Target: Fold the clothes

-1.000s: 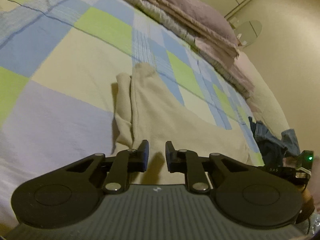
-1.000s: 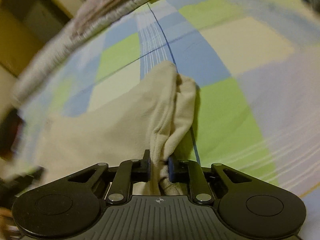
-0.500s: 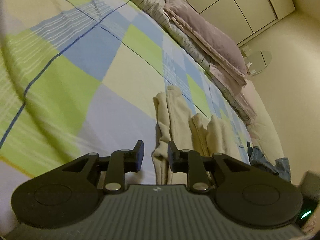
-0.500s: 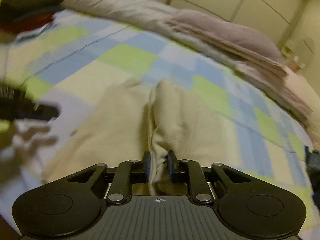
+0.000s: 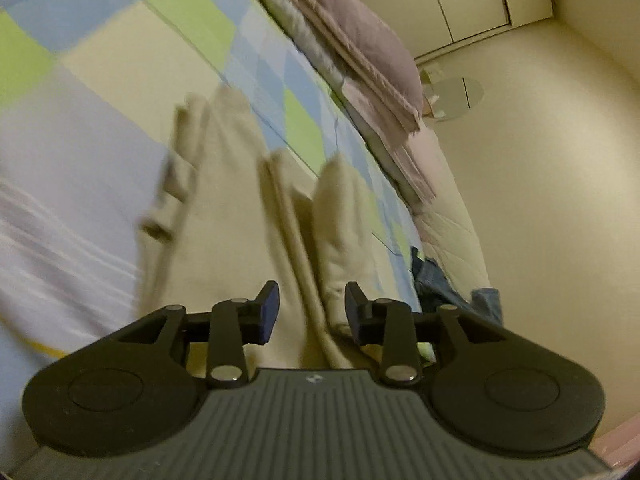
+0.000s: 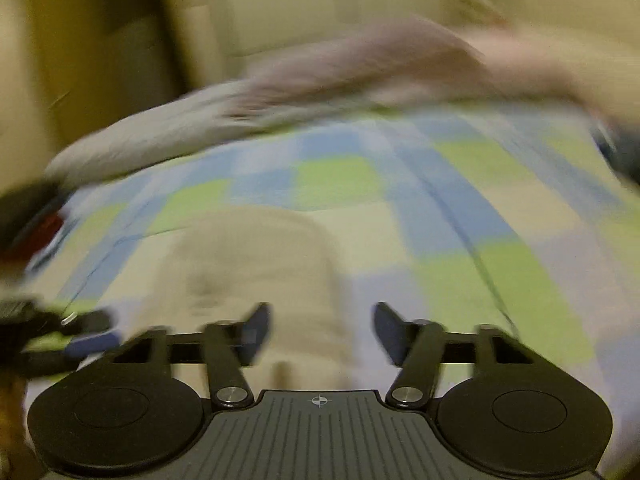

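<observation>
Checked bedspread (image 5: 92, 128) is carrying the cream garment (image 5: 240, 216) mid-frame, soft and floppy, likely best pinched at a hem; left gripper (image 5: 310, 306) is opening, right gripper (image 6: 322, 330) narrowing, neither gripping.

No readable text, labels, brand names or numbers in either view. Only mark seen: a small round crosshair emblem on the ribbed grey body behind the left gripper (image 5: 311, 312), centred at the body's front edge. The same emblem sits at the same spot behind the right gripper (image 6: 320, 326). No letters with either. Right wrist view heavily blurred; nothing legible there.
</observation>
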`<state>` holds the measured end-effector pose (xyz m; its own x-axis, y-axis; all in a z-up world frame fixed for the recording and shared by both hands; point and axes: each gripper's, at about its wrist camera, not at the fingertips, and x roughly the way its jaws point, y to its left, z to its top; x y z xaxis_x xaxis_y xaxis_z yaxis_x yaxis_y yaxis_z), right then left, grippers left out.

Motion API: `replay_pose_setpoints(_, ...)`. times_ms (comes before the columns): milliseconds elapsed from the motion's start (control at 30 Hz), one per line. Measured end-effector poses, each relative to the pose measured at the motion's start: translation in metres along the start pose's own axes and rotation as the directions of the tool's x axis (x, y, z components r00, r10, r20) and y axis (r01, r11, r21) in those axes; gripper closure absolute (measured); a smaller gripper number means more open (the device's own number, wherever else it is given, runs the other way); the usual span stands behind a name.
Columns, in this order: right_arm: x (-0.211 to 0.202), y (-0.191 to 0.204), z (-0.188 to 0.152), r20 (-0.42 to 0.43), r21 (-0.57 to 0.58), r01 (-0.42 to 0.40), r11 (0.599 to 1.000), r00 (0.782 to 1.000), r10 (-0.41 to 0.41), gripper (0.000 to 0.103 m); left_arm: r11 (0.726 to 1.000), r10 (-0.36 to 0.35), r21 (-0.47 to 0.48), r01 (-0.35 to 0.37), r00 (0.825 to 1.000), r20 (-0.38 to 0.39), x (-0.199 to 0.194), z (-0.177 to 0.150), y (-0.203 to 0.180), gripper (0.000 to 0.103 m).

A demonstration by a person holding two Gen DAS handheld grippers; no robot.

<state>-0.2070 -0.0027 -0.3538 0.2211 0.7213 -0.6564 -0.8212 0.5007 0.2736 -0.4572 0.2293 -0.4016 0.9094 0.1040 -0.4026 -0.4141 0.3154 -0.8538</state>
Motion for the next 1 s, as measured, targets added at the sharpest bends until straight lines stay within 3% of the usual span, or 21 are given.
replay_pose_setpoints(67,0.013,-0.033,-0.006,-0.059,0.115,0.019,0.993,0.998,-0.012,0.059,1.000,-0.006,-0.028,0.005,1.000,-0.020,0.016,-0.001,-0.001,0.073)
replay_pose_setpoints(200,0.027,-0.051,-0.023,-0.099,0.203,-0.040,0.978,0.993,0.061,0.059,0.999,0.027,-0.035,-0.028,0.999,-0.043,0.041,-0.005,-0.004,0.072)
replay_pose_setpoints(367,0.031,-0.042,-0.023,-0.084,0.189,-0.110,0.976,0.988,0.128,0.059,0.997,0.018,-0.069,-0.020,0.999,-0.028,0.053,-0.004,-0.008,0.072)
replay_pose_setpoints(500,0.037,-0.038,-0.022,-0.076,0.179,-0.110,0.978,0.989,0.126,0.059,0.996,0.075,-0.040,-0.076,0.997,-0.036,0.062,-0.002,-0.013,0.070)
replay_pose_setpoints(633,0.044,-0.041,-0.018,-0.077,0.198,-0.123,0.972,0.987,0.141,0.059,0.998,0.046,-0.042,-0.047,0.999,-0.016,0.064,-0.001,-0.014,0.075)
replay_pose_setpoints(667,0.046,-0.040,-0.017,-0.080,0.195,-0.122,0.973,0.987,0.140,0.059,0.999,0.027,-0.021,-0.027,1.000,-0.015,0.065,-0.001,-0.016,0.091)
replay_pose_setpoints(700,0.048,-0.039,-0.015,-0.083,0.192,-0.120,0.974,0.987,0.138,0.059,1.000,0.012,0.013,-0.011,1.000,-0.011,0.064,0.001,-0.021,0.094)
replay_pose_setpoints(800,0.048,-0.033,-0.010,-0.095,0.196,-0.160,0.967,0.979,0.181,0.060,0.985,-0.026,0.173,0.016,0.998,0.060,0.043,0.017,-0.043,0.097)
replay_pose_setpoints(867,0.047,-0.027,-0.007,-0.090,0.207,-0.225,0.952,0.965,0.248,0.060,0.974,-0.032,0.228,0.010,0.995,0.095,0.024,0.032,-0.050,0.097)
replay_pose_setpoints(933,0.047,-0.014,-0.005,-0.094,0.206,-0.289,0.935,0.945,0.312,0.060,0.969,-0.005,0.247,-0.025,0.993,0.120,0.011,0.042,-0.043,0.097)
replay_pose_setpoints(1000,0.050,0.004,-0.006,-0.114,0.165,-0.305,0.938,0.939,0.325,0.060,0.963,0.070,0.251,-0.102,0.988,0.136,0.002,0.045,-0.023,0.096)
